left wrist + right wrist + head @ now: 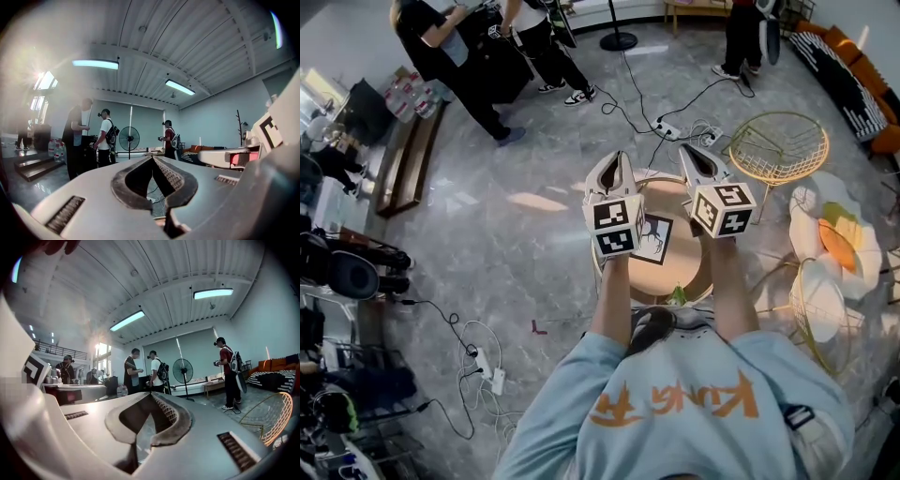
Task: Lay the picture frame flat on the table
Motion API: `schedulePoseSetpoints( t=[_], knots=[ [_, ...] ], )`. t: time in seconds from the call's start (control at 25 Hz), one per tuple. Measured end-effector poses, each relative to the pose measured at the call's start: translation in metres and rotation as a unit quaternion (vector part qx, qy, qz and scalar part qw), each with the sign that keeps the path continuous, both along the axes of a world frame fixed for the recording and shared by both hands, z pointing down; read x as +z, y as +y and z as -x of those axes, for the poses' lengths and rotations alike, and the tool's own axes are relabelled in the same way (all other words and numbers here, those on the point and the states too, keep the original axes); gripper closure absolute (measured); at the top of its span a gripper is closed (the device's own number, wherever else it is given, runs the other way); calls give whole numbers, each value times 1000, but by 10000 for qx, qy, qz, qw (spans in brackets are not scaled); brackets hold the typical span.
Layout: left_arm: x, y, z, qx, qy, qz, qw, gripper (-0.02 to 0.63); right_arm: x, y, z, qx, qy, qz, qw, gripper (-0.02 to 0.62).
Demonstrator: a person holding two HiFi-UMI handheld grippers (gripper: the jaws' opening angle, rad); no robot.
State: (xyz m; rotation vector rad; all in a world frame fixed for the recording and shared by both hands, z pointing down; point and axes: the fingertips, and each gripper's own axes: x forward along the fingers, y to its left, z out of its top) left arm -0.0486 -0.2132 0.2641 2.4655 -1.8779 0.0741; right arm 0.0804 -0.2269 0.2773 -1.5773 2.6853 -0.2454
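Observation:
In the head view a white picture frame (657, 240) with a dark print rests on a small round wooden table (670, 274); the left gripper's marker cube covers its left edge. It looks flat on the top, though I cannot be sure. Both grippers are held above the table, pointing away from me toward the room. The left gripper (617, 159) is shut with nothing between its jaws, and the left gripper view shows its tips (152, 158) meeting. The right gripper (695, 152) is also shut and empty, its tips (151, 395) touching.
A yellow wire basket (780, 144) stands right of the table, with white cushions (825, 234) beyond it. Cables and a power strip (669, 127) lie on the grey floor ahead. Several people (441, 47) stand at the back near a fan stand (618, 39). A low bench (405, 159) sits left.

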Motion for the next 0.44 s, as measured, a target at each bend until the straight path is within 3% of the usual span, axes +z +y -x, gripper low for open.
schedulePoseSetpoints(
  t=[0.44],
  knots=[
    [-17, -2, 12, -169, -49, -255, 9995, 584, -23, -6, 6, -81, 130, -376, 9992, 598]
  ],
)
